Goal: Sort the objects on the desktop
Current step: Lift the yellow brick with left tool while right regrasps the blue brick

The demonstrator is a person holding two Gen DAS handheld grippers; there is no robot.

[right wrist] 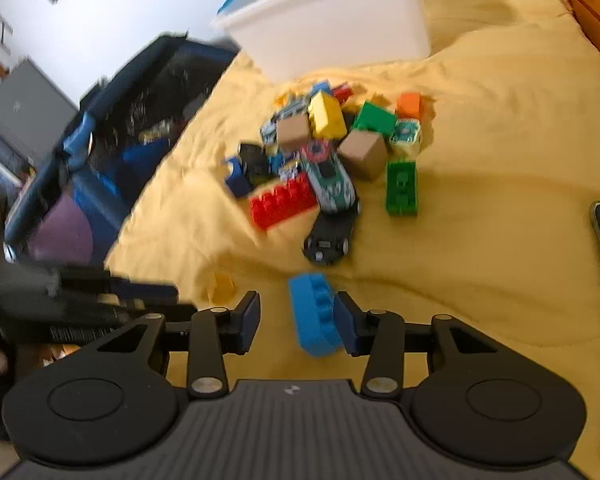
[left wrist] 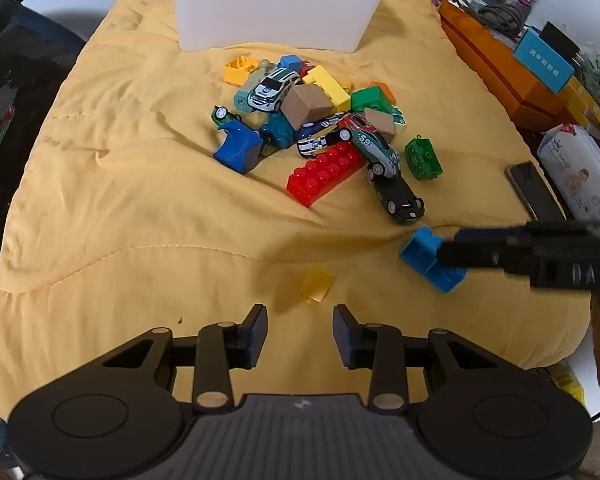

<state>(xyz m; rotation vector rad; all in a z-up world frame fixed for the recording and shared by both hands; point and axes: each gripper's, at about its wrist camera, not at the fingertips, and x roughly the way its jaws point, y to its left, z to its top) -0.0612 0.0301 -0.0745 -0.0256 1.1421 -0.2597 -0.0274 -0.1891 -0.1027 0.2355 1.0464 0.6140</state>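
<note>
A pile of toy bricks and toy cars [left wrist: 320, 128] lies on the yellow quilt [left wrist: 120, 200], in front of a white plastic bin [left wrist: 276, 4]. My left gripper [left wrist: 300, 330] is open and empty, just behind a small yellow brick [left wrist: 317, 284]. My right gripper [right wrist: 296, 322] is open, with a light blue brick [right wrist: 314, 312] between its fingers, touching the right finger [right wrist: 346, 324]. The blue brick [left wrist: 430, 258] and right gripper also show in the left wrist view. The pile [right wrist: 324, 160] and bin [right wrist: 332, 20] lie ahead in the blurred right wrist view.
A red long brick [left wrist: 326, 172], black car [left wrist: 398, 196] and green brick [left wrist: 423, 159] edge the pile. A phone [left wrist: 534, 192], wipes pack [left wrist: 580, 172] and orange boxes [left wrist: 500, 64] lie right. A dark blue bin [right wrist: 112, 152] stands left of the quilt.
</note>
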